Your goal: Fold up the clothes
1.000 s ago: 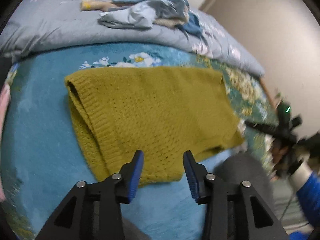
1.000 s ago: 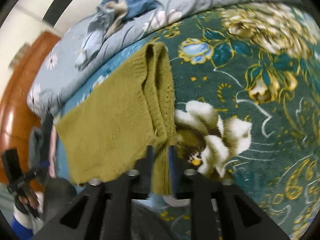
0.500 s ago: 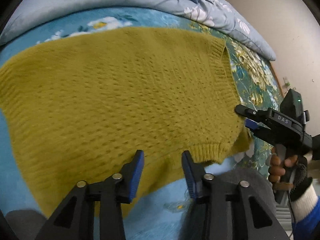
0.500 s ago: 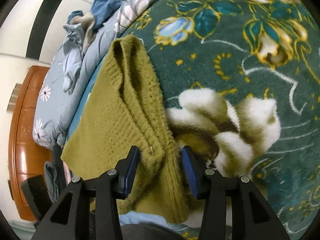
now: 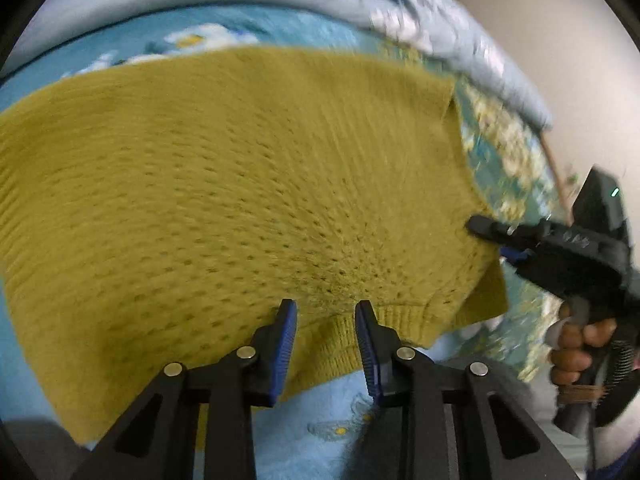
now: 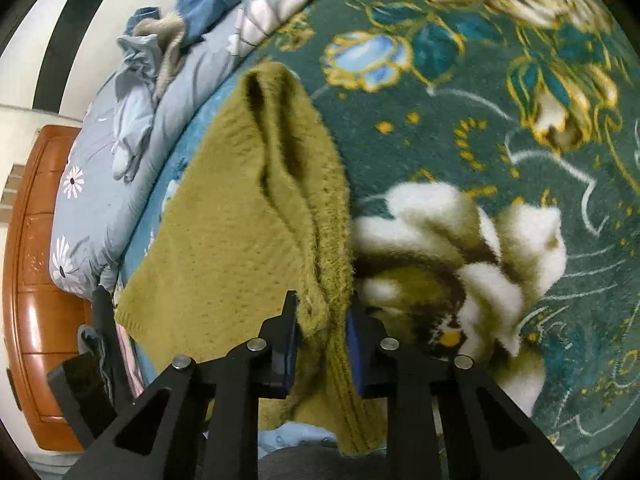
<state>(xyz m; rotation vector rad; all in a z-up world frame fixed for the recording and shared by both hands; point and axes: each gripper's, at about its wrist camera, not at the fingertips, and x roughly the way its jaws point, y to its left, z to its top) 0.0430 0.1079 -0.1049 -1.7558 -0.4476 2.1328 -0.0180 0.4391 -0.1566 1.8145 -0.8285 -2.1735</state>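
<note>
Sweater: mustard-yellow open-knit wool sweater (image 5: pixel 248 184) lies spread flat on the teal floral plush blanket (image 6: pixel 500 128), its ribbed hem hanging just over the bed's near edge. Looks part-folded already; R side edge is doubled into a thick roll.
L tongs: left gripper (image 5: pixel 326 344) hovers at the ribbed hem (image 5: pixel 400 320), blue pads wide apart w/ hem between them, nothing pinched yet.
R tongs: right gripper (image 6: pixel 322 340) has the sweater's near R corner between its pads; jaws nearly closed, fabric bunched and squeezed, loose tail dangling below. In the L view it's reaching in from the bed's R edge, person's hand (image 5: pixel 576 344) on the handle.
Far side: grey-blue flowered quilt (image 6: pixel 100 184) runs along the bed's far edge, w/ a heap of pale blue & navy clothes (image 6: pixel 168 32) on top; well apart from the sweater.
Step, my read: setting grips on the hem for the next fold, R set, L not.
Next needs: L pads close on the hem abt level w/ R, then both lift together and carry the hem toward the far edge, keeping it taut so the knit doesn't sag or skew.
Risk: loose knit may stretch or slip from a thin pinch.
</note>
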